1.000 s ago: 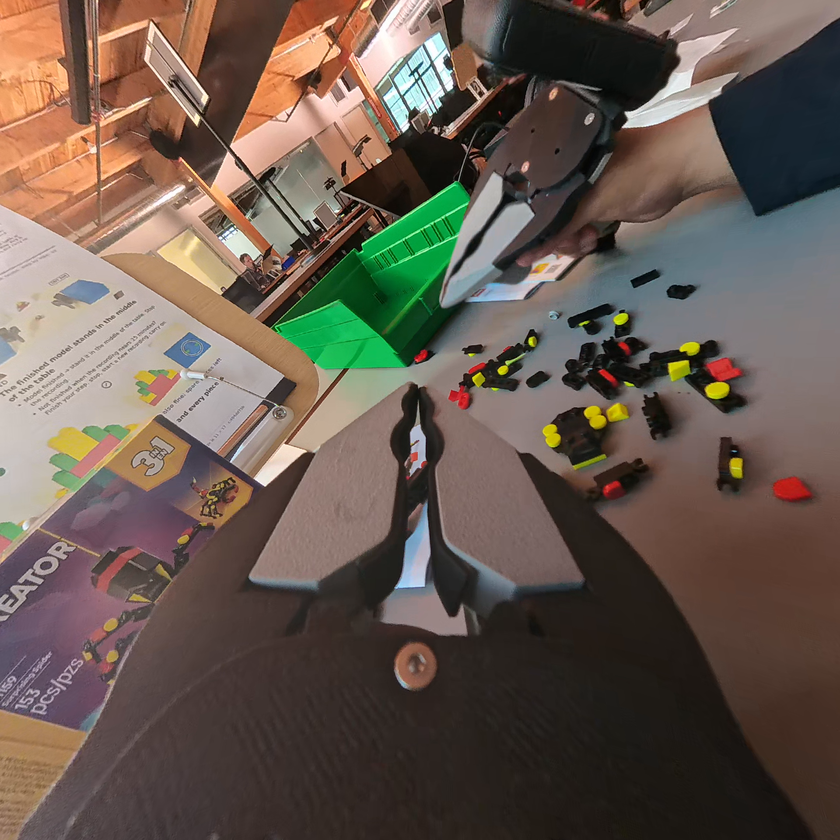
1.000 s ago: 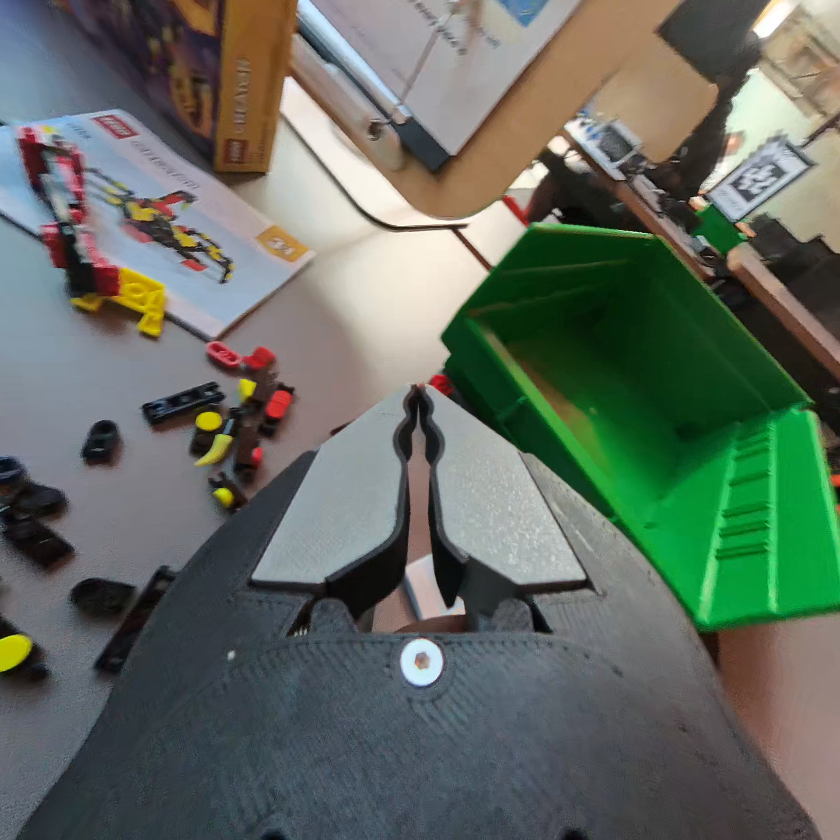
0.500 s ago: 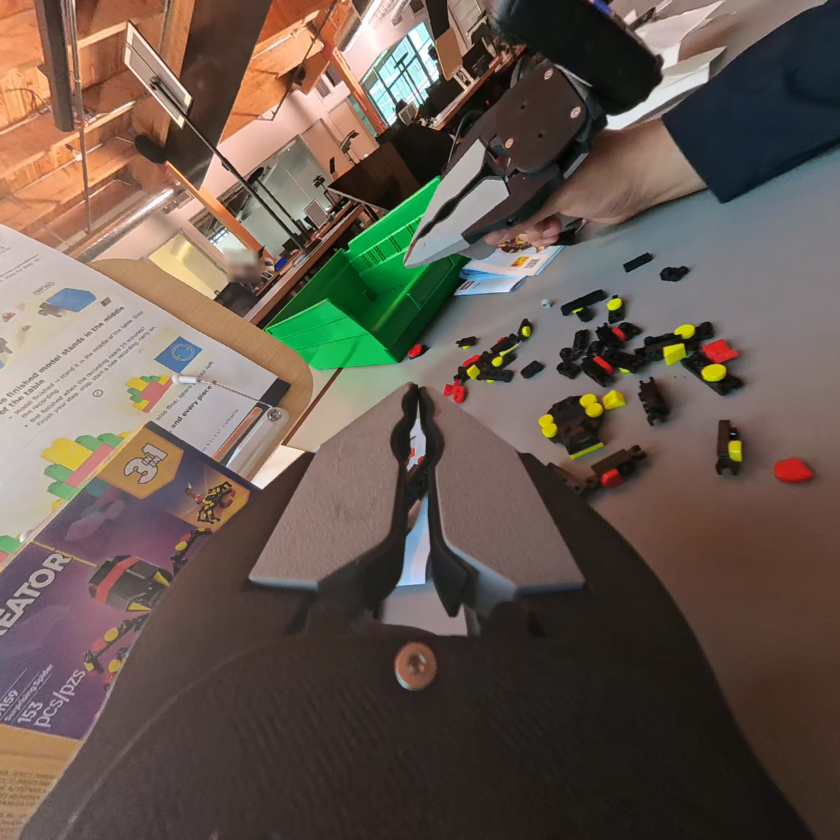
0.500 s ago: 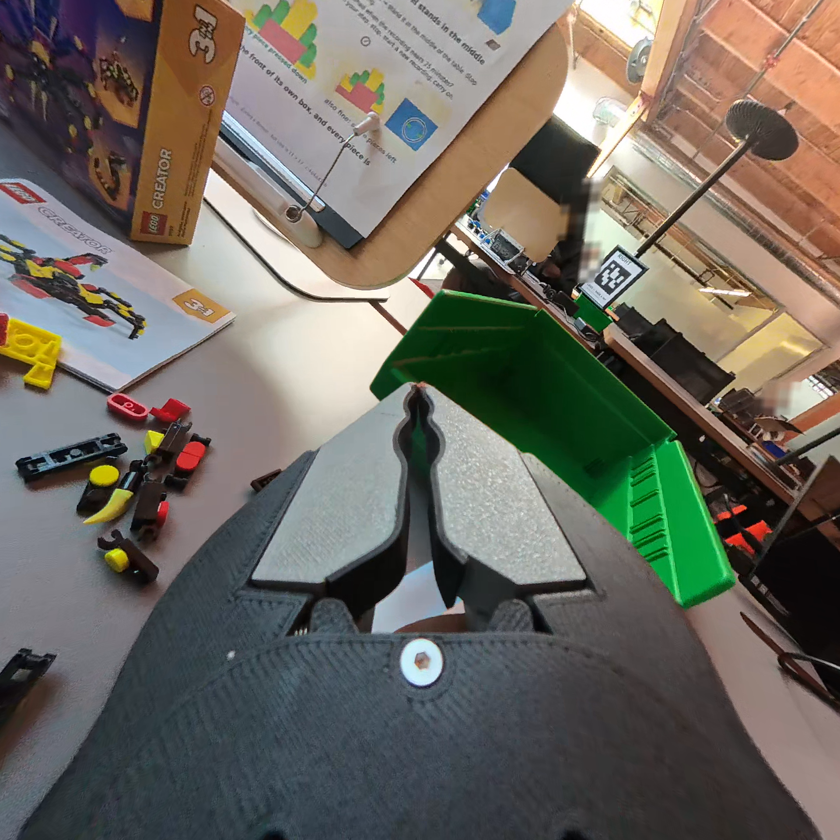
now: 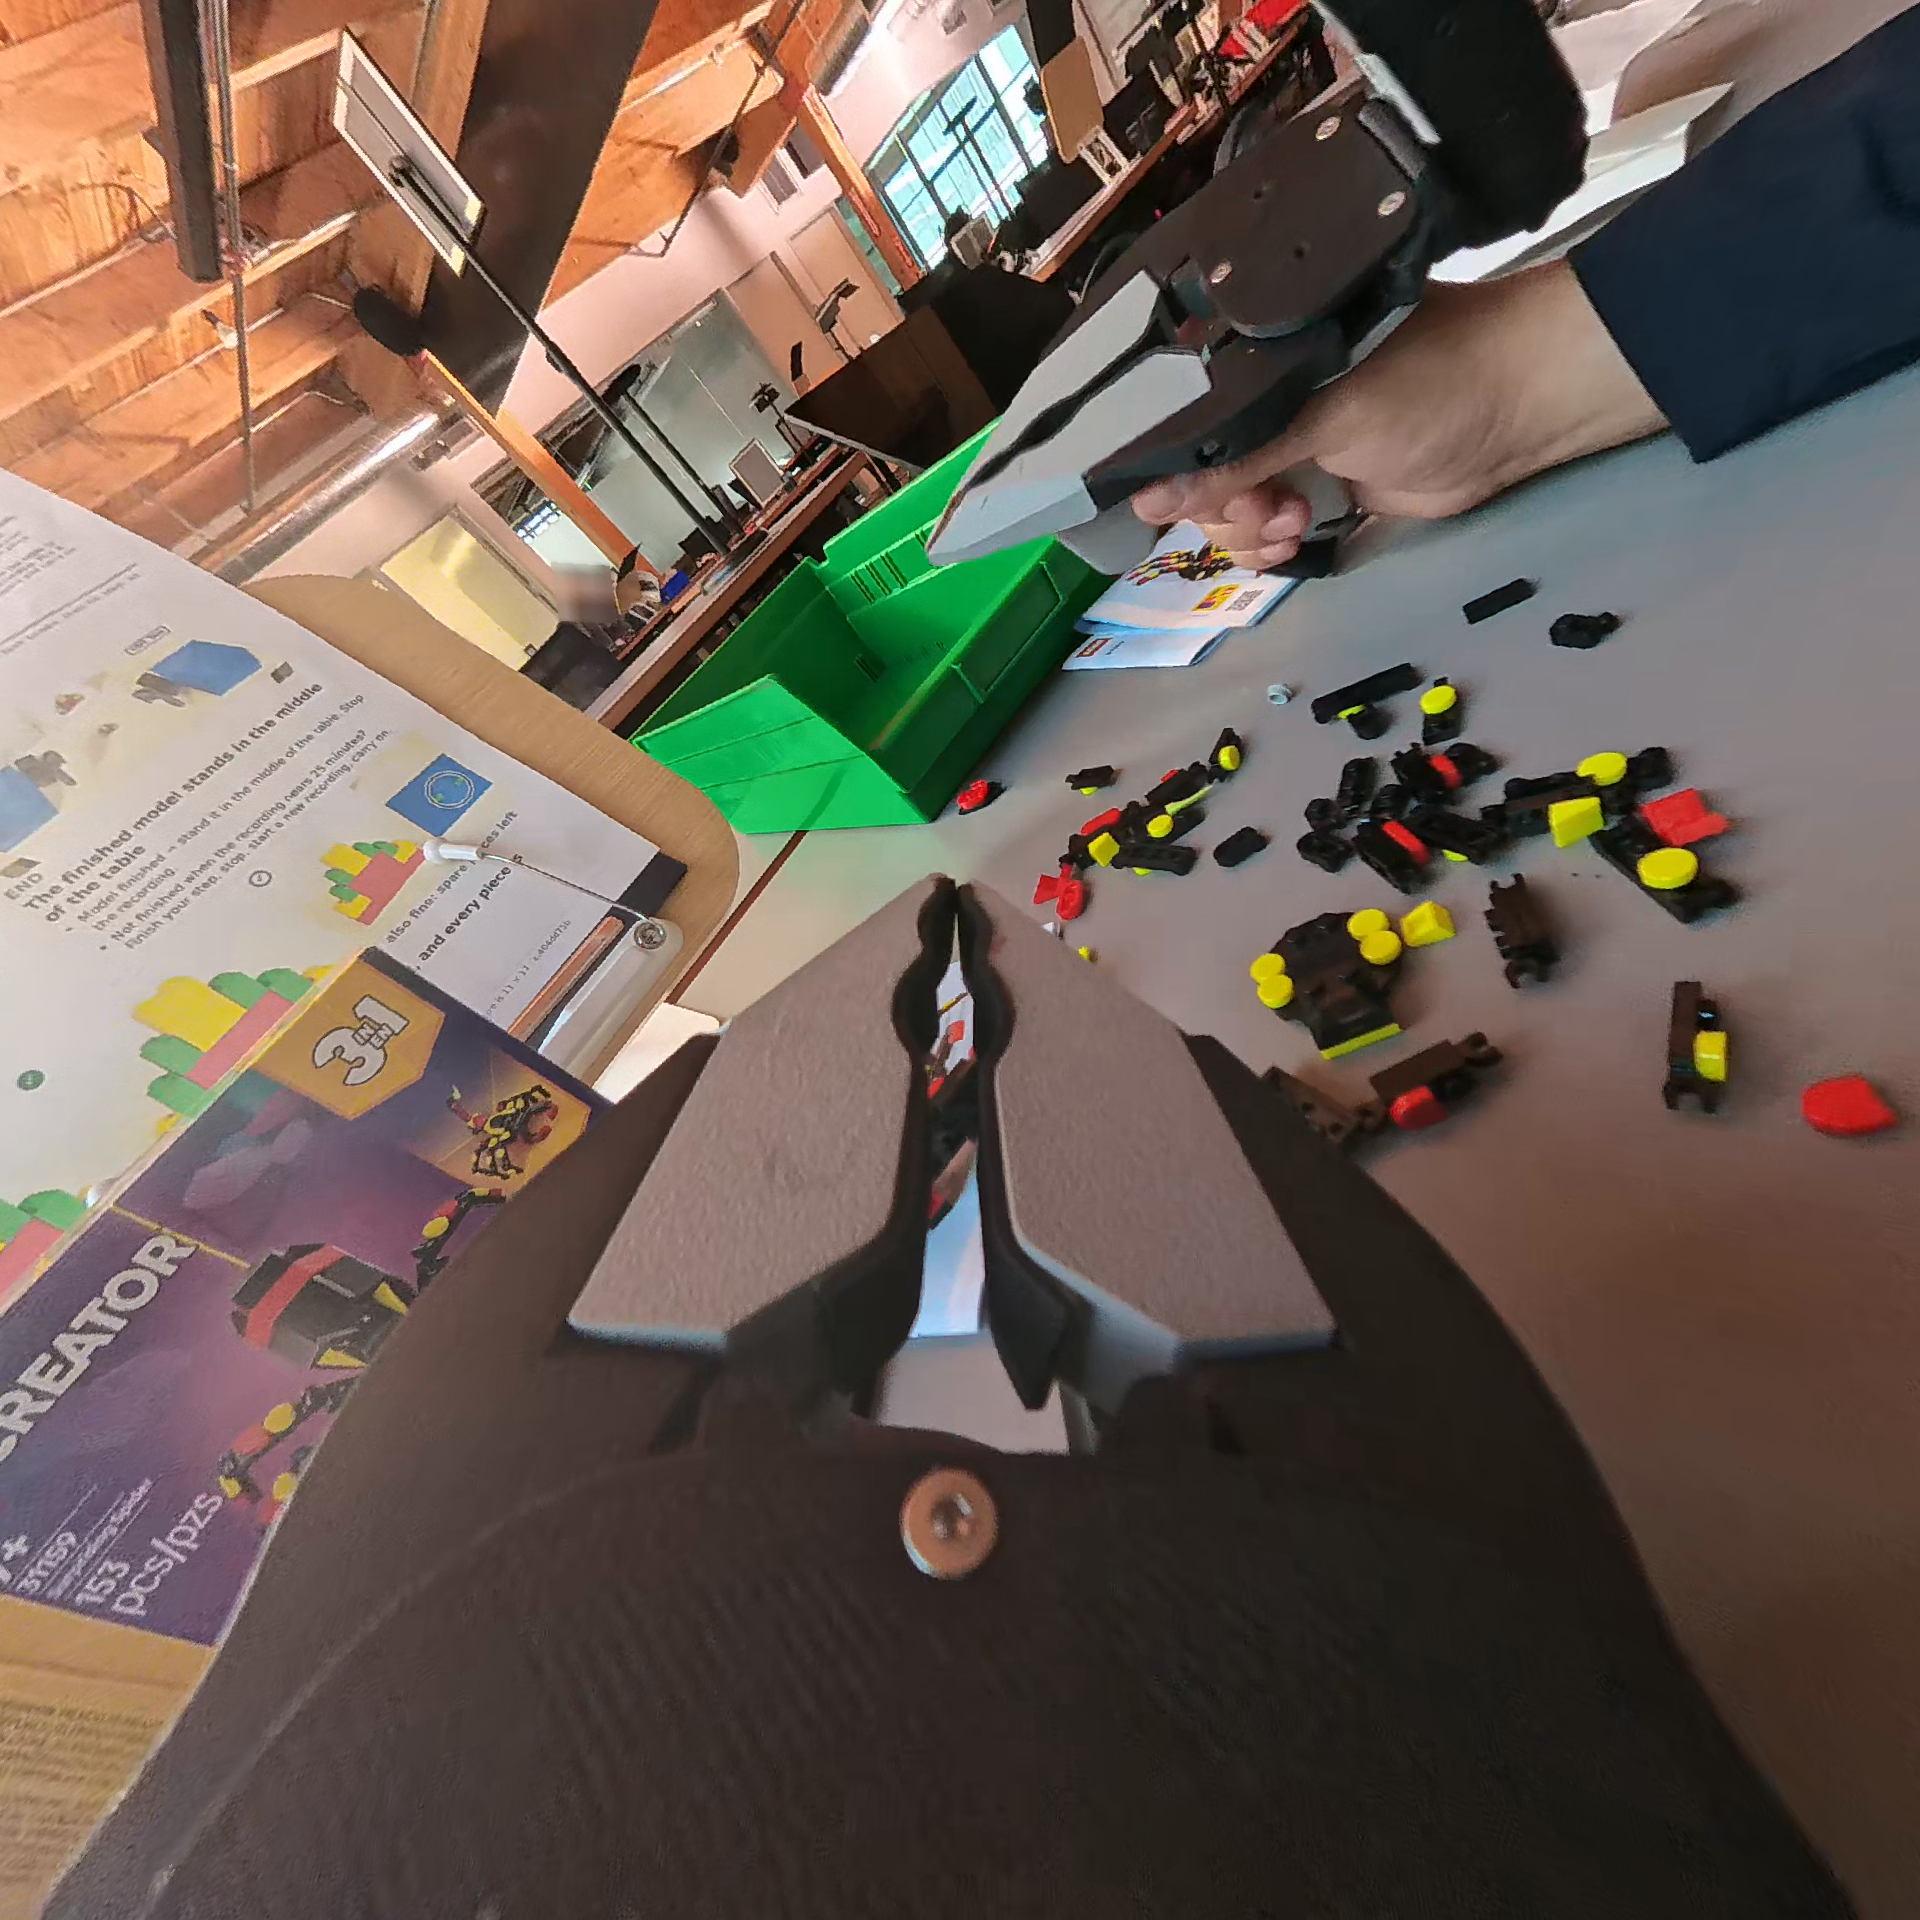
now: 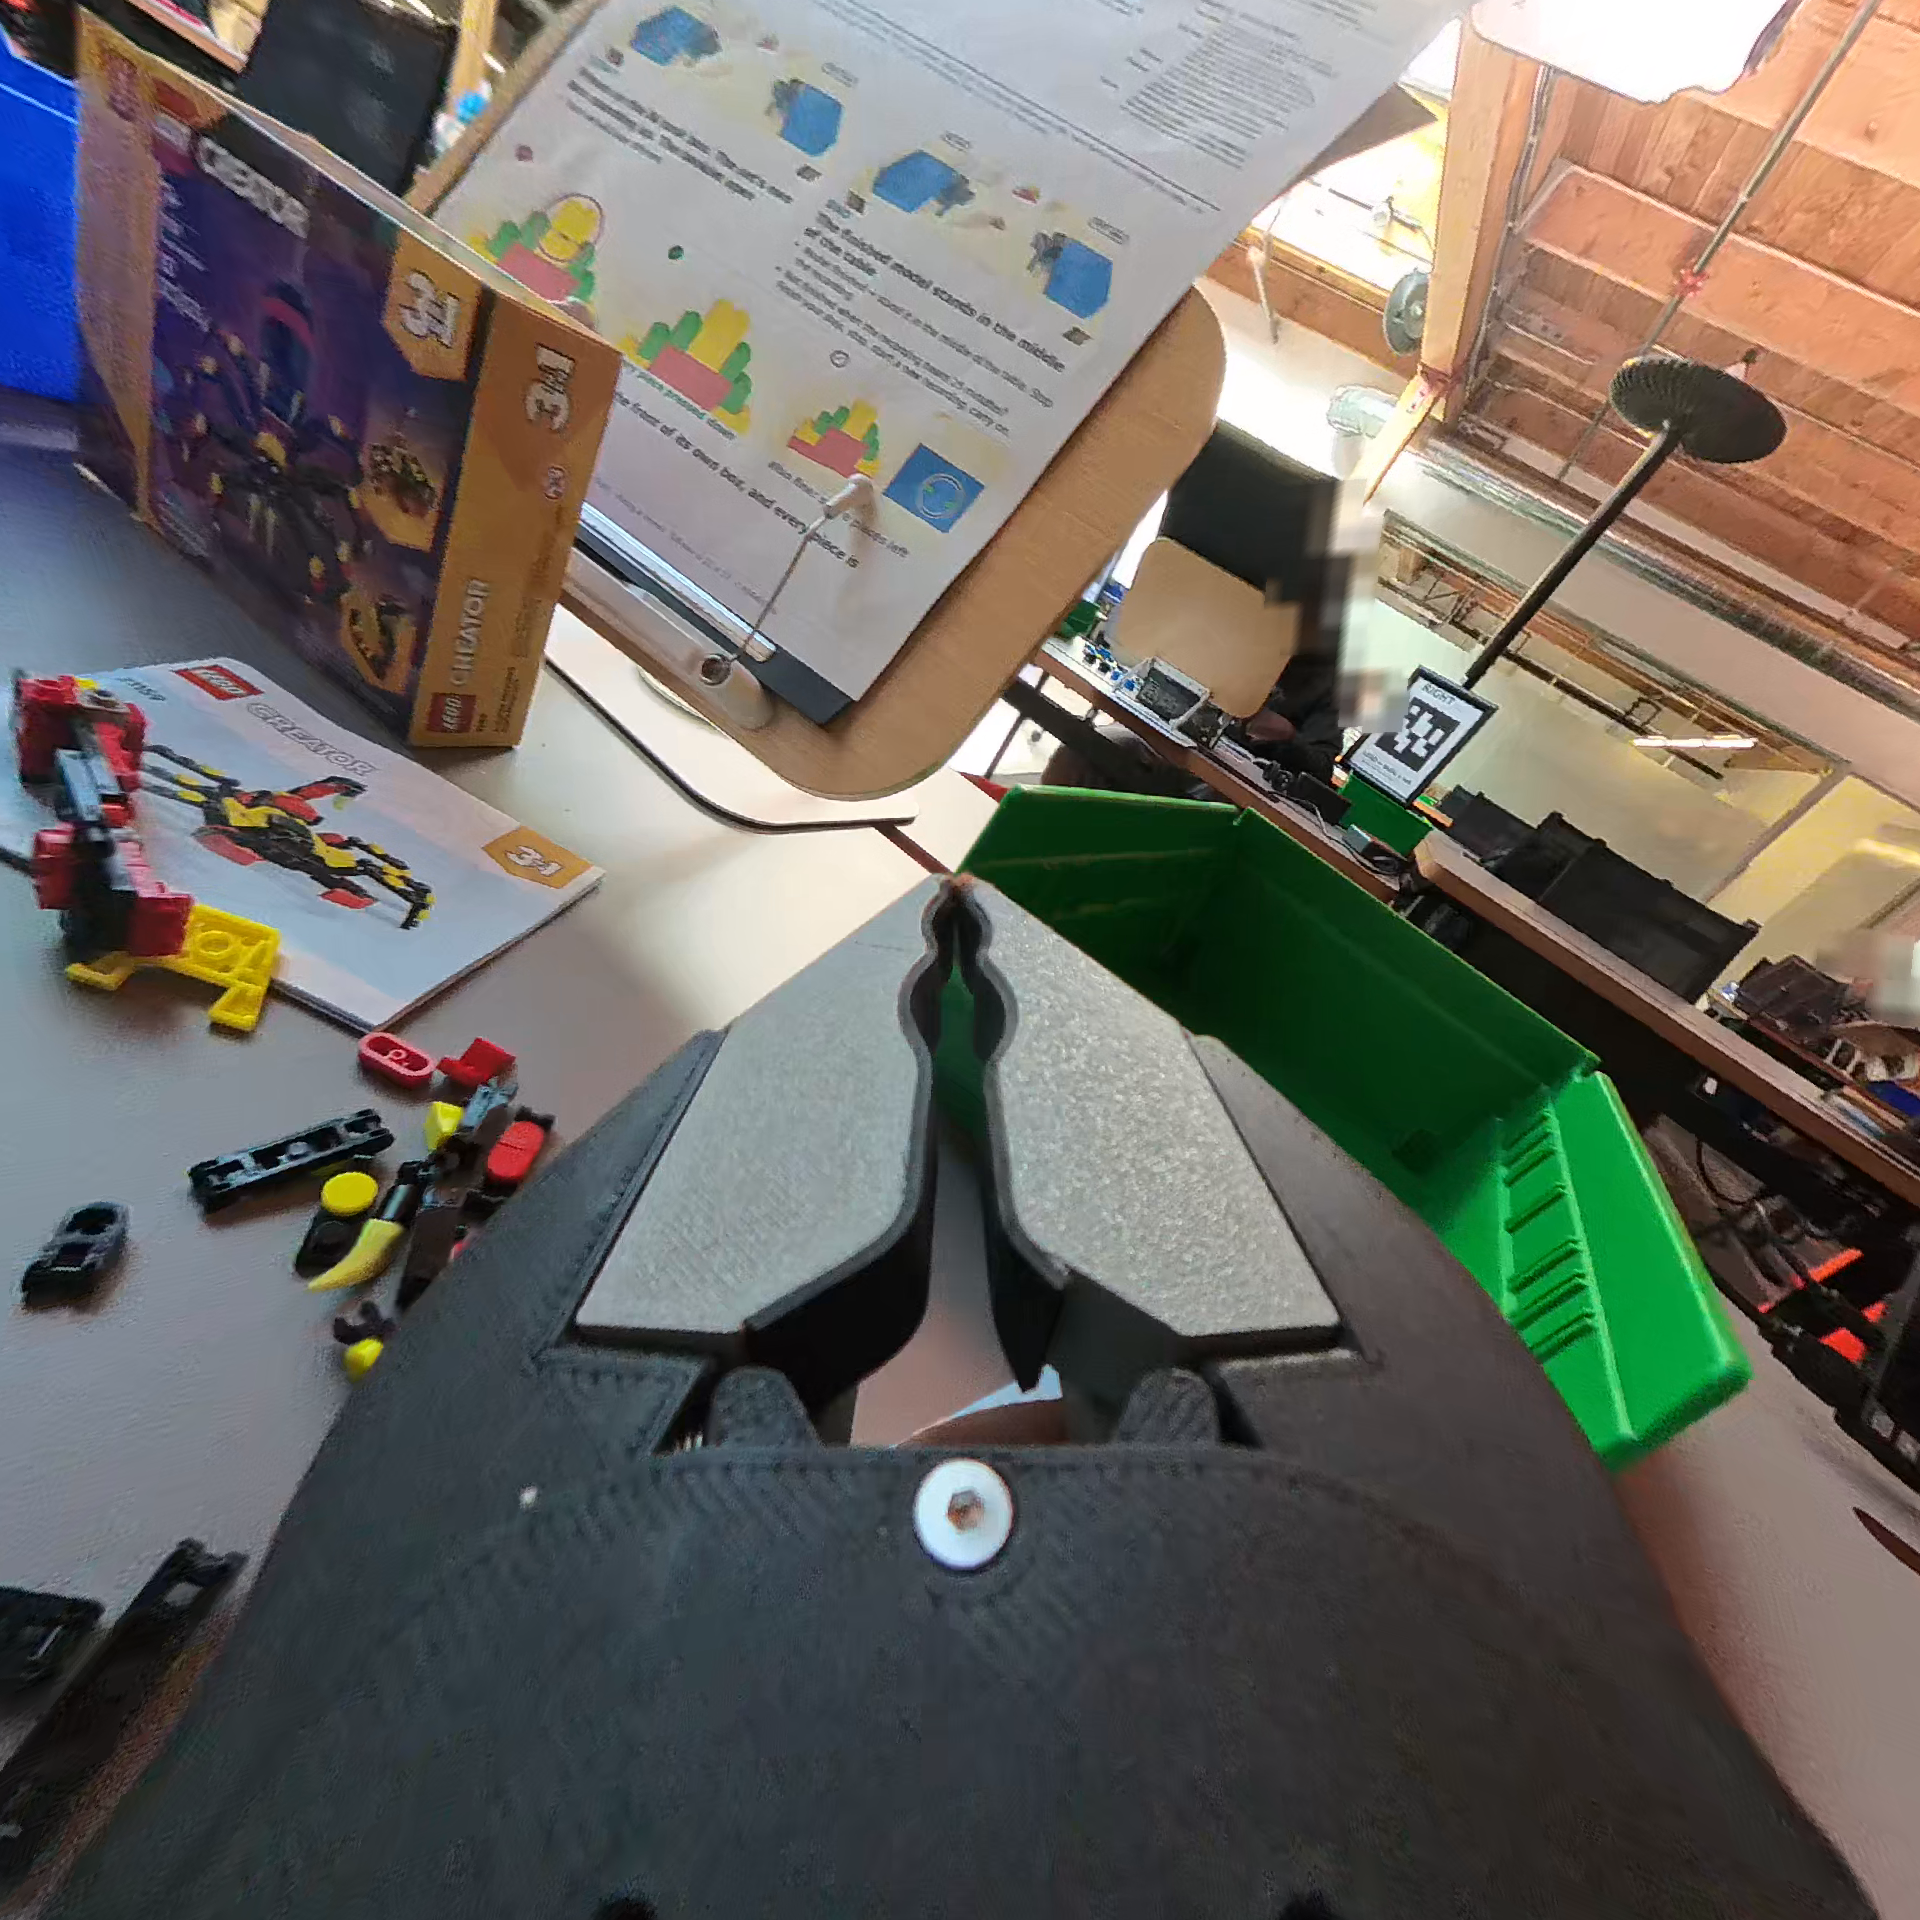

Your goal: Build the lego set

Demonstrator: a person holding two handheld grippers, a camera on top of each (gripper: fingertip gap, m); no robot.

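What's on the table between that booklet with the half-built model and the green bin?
In the right wrist view, bare table separates the booklet from the green bin; loose bricks lie nearer the camera.

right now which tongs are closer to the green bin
Right. The right tongs hang raised just above the green bin, tips over its near edge. The left tongs sit farther back, with bare table and loose pieces between.

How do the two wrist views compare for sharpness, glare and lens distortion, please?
Left wrist view: loose pieces sharp, ceiling beams bowed by the wide lens. Right wrist view: window at top right blown out, pieces at the left edge soft, green bin clear.
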